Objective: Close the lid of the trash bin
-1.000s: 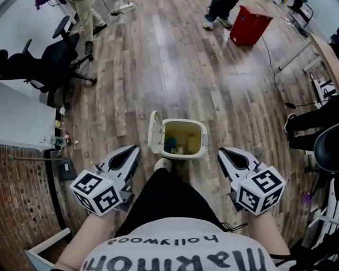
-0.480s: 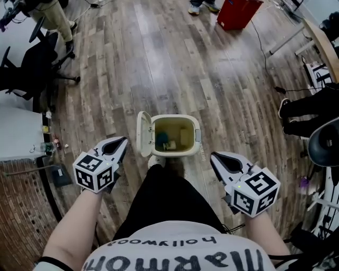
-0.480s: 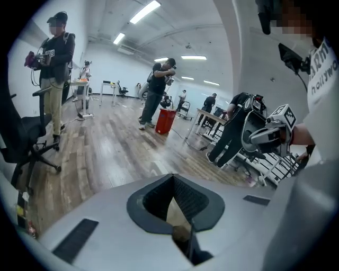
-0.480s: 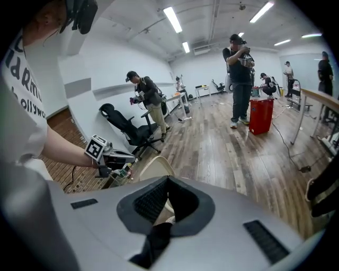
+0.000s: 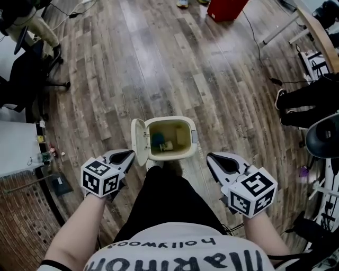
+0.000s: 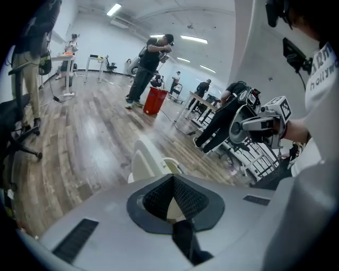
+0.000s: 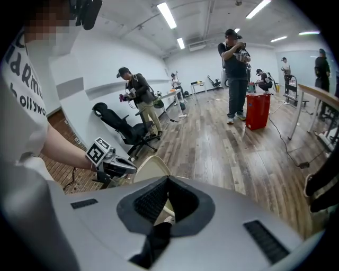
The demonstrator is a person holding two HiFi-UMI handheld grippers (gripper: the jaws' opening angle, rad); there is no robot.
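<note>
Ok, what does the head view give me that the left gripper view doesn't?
Head view only: the trash bin's open inside with rubbish in it, and the left gripper beside the lid. Left gripper view only: ceiling lights and its own jaws close up, shut and empty. Both: the upright lid, the right gripper, the red box.

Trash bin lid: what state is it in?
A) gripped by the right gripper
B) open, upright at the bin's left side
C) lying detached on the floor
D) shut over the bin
B: the lid stands upright at the left edge of the trash bin, whose inside shows, beside the left gripper.
</note>
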